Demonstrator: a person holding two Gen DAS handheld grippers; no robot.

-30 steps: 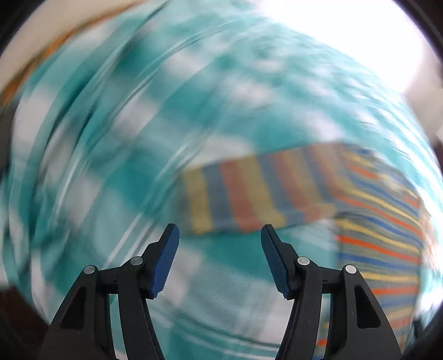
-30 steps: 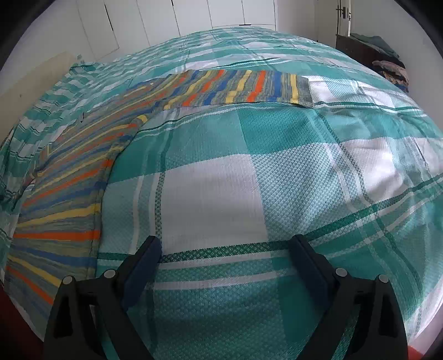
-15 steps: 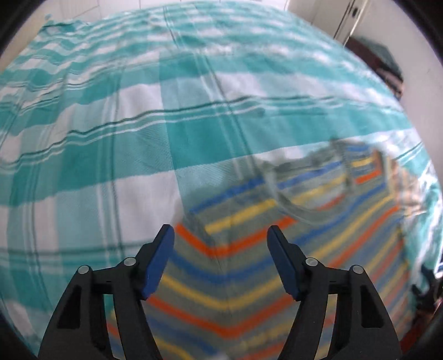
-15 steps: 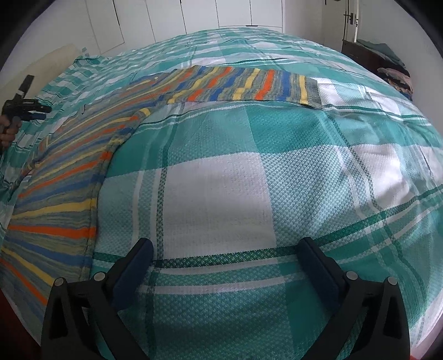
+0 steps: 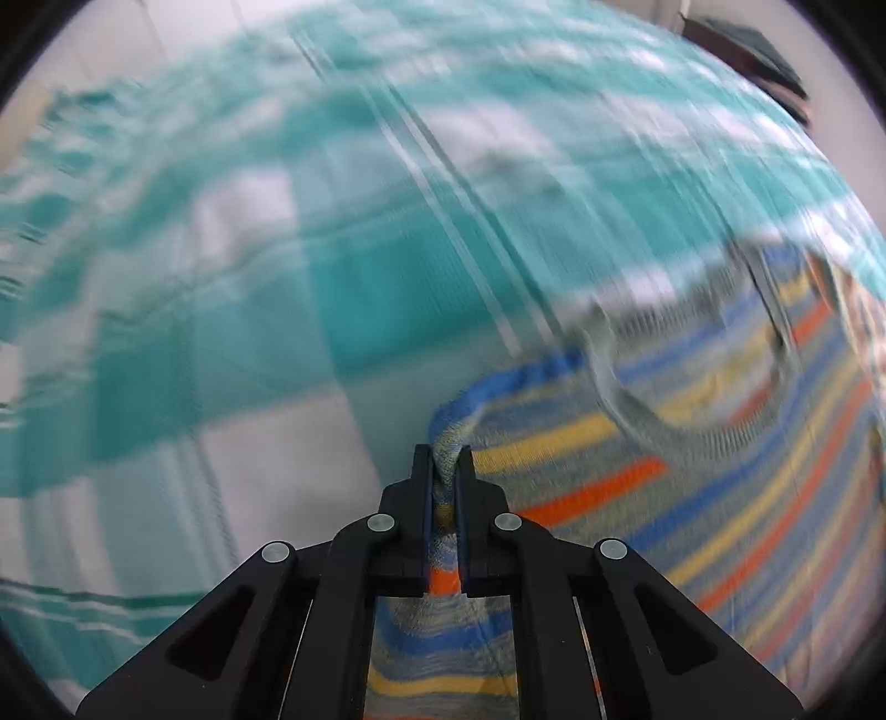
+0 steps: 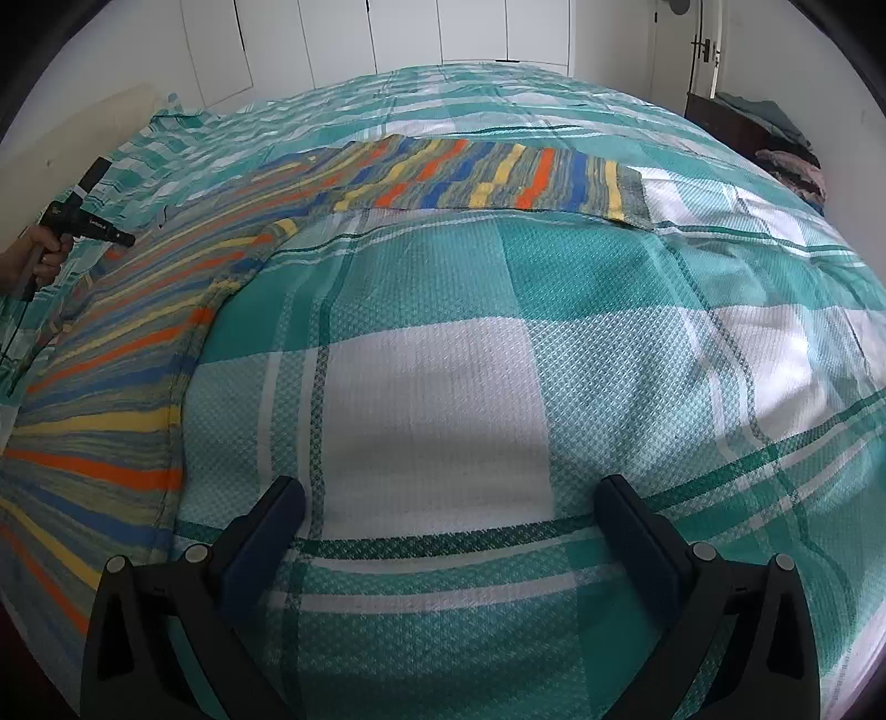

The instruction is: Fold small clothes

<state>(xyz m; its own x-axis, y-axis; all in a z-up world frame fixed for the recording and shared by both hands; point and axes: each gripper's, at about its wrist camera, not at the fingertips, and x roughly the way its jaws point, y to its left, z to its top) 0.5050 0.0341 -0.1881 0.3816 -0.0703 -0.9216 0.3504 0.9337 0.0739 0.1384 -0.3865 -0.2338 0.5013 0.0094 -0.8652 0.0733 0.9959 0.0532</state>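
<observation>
A striped sweater [image 5: 692,443] in orange, blue, yellow and grey lies flat on a bed. In the left wrist view my left gripper [image 5: 444,459] is shut on a pinched fold of its shoulder edge, left of the grey neckline [image 5: 653,410]. That view is blurred. In the right wrist view the sweater [image 6: 111,354] runs along the left, one sleeve [image 6: 498,183] stretched across the far middle. My right gripper [image 6: 448,515] hangs wide open over bare bedspread, right of the sweater's side edge, with nothing between its fingers.
The teal and white checked bedspread [image 6: 554,332] covers the whole bed. A hand holds the left gripper's handle [image 6: 83,221] at the far left of the right wrist view. White cupboard doors [image 6: 387,33] stand behind the bed; a dark dresser with piled clothes [image 6: 764,133] stands far right.
My left gripper swung from over the sleeve to the sweater's shoulder, came down and shut on a fold of it. My right gripper opened a little wider and stayed in place.
</observation>
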